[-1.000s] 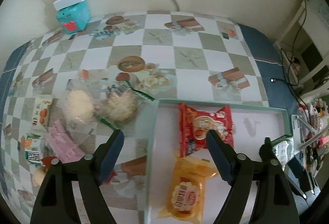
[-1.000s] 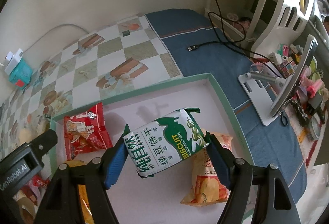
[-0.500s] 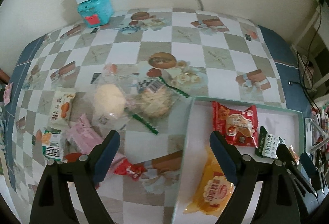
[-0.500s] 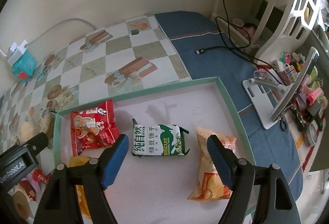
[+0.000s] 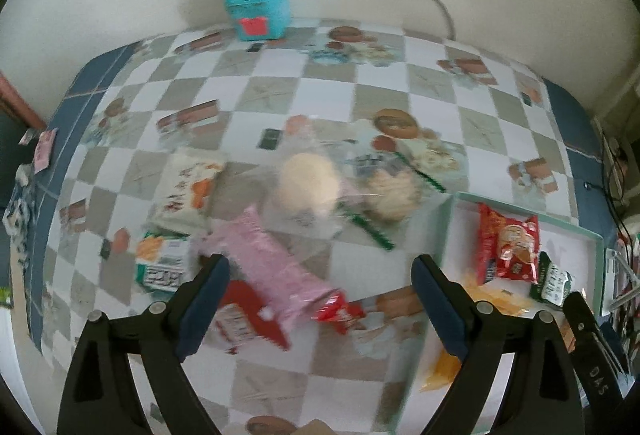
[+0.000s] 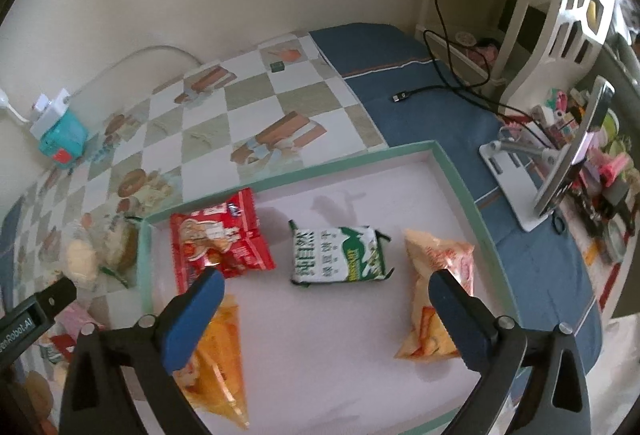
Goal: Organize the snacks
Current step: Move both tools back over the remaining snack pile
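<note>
We had the right hand-held gripper [image 6: 322,293] opening over the biscuit pack [image 6: 339,254] in the tray [image 6: 460,179], nothing gripped, left hand-held gripper [image 5: 320,275] opening empty above the pink pack [image 5: 272,267].

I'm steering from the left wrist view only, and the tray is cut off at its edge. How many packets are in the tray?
Observer: Four lie in the tray: a red packet, a green biscuit packet, and two orange packets.
Operator: Is the right gripper holding any of them?
Observer: No. The right gripper is empty, its jaws opening above the tray floor.
Operator: Is there room for more?
Observer: Yes, the tray's far right corner is bare.
</note>
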Demonstrator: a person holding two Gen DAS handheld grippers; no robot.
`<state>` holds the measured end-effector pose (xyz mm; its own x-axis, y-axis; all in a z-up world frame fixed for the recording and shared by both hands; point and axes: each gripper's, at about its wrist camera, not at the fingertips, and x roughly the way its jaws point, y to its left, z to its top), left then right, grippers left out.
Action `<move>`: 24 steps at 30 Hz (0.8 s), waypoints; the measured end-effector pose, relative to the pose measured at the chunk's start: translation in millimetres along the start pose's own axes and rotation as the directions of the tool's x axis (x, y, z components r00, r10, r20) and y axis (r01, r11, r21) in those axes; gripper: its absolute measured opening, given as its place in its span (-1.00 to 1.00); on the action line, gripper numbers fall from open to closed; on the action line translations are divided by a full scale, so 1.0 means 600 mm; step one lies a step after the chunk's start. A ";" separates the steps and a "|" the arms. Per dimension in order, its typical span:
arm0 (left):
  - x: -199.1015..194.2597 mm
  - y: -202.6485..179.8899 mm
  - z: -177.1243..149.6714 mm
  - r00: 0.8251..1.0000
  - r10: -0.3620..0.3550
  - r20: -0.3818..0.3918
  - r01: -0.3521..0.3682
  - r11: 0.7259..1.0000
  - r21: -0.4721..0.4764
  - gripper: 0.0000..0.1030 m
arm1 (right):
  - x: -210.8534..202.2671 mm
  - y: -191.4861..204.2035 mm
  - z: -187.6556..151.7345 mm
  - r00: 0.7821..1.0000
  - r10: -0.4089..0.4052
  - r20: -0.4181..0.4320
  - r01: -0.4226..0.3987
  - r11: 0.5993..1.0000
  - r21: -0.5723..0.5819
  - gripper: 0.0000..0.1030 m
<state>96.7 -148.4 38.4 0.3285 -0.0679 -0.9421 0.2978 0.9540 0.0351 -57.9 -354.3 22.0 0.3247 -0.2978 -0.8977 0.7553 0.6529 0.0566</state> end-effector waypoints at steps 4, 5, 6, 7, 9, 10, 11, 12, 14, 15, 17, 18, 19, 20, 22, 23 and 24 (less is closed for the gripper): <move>-0.011 0.043 -0.004 1.000 0.024 0.010 -0.023 0.999 -0.037 0.80 | -0.013 0.015 -0.009 1.000 -0.005 -0.002 0.005 1.000 -0.010 1.00; -0.013 0.053 -0.006 1.000 0.028 0.010 -0.028 0.999 -0.044 0.80 | -0.018 0.018 -0.011 1.000 -0.008 0.001 0.008 1.000 -0.013 1.00; -0.015 0.067 -0.008 0.999 0.033 0.007 -0.033 0.998 -0.055 0.80 | -0.024 0.023 -0.013 1.000 -0.009 0.007 0.009 1.000 -0.016 1.00; -0.016 0.076 -0.009 0.999 0.037 0.006 -0.036 0.997 -0.064 0.80 | -0.030 0.027 -0.014 1.000 -0.009 0.012 0.009 1.000 -0.018 1.00; -0.020 0.097 -0.012 0.999 0.047 0.006 -0.046 0.995 -0.084 0.80 | -0.044 0.036 -0.017 1.000 -0.005 0.023 0.006 1.000 -0.024 1.00; -0.023 0.109 -0.014 0.998 0.058 0.007 -0.057 0.994 -0.093 0.80 | -0.050 0.041 -0.018 1.000 -0.002 0.029 0.002 1.000 -0.029 1.00; -0.025 0.119 -0.016 0.998 0.069 0.010 -0.068 0.993 -0.100 0.80 | -0.058 0.047 -0.021 0.999 0.003 0.035 -0.001 0.999 -0.035 1.00; -0.028 0.129 -0.018 0.997 0.078 0.012 -0.076 0.992 -0.104 0.80 | -0.064 0.053 -0.022 0.999 0.005 0.039 -0.004 0.999 -0.039 1.00; -0.034 0.147 -0.021 0.996 0.086 0.016 -0.084 0.990 -0.112 0.80 | -0.074 0.063 -0.026 0.999 0.011 0.048 -0.009 0.999 -0.048 1.00; -0.037 0.156 -0.023 0.996 0.088 0.018 -0.085 0.989 -0.118 0.80 | -0.081 0.070 -0.029 0.999 0.014 0.052 -0.011 0.998 -0.054 1.00; -0.044 0.172 -0.027 0.995 0.095 0.025 -0.091 0.987 -0.129 0.80 | -0.091 0.082 -0.035 0.998 0.019 0.059 -0.015 0.998 -0.067 1.00; -0.049 0.181 -0.029 0.995 0.100 0.029 -0.095 0.986 -0.135 0.80 | -0.096 0.087 -0.038 0.998 0.022 0.062 -0.017 0.997 -0.073 1.00; -0.053 0.190 -0.032 0.994 0.104 0.033 -0.098 0.985 -0.140 0.80 | -0.102 0.093 -0.042 0.997 0.027 0.065 -0.022 0.997 -0.079 1.00; -0.059 0.200 -0.034 0.994 0.106 0.038 -0.100 0.984 -0.145 0.80 | -0.105 0.097 -0.045 0.997 0.031 0.067 -0.025 0.996 -0.082 1.00; -0.066 0.214 -0.039 0.993 0.107 0.046 -0.099 0.983 -0.155 0.80 | -0.115 0.108 -0.053 0.997 0.041 0.070 -0.035 0.995 -0.093 1.00; -0.070 0.221 -0.041 0.993 0.107 0.049 -0.098 0.982 -0.160 0.80 | -0.117 0.111 -0.057 0.996 0.045 0.071 -0.038 0.994 -0.098 1.00; -0.073 0.229 -0.043 0.993 0.107 0.053 -0.097 0.981 -0.166 0.80 | -0.120 0.118 -0.062 0.996 0.048 0.071 -0.040 0.994 -0.106 1.00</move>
<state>99.9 -6.6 75.9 0.4055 0.0195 -0.9139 0.1112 0.9913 0.0705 -49.4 -260.6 74.5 0.3999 -0.3148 -0.8608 0.6769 0.7346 0.0458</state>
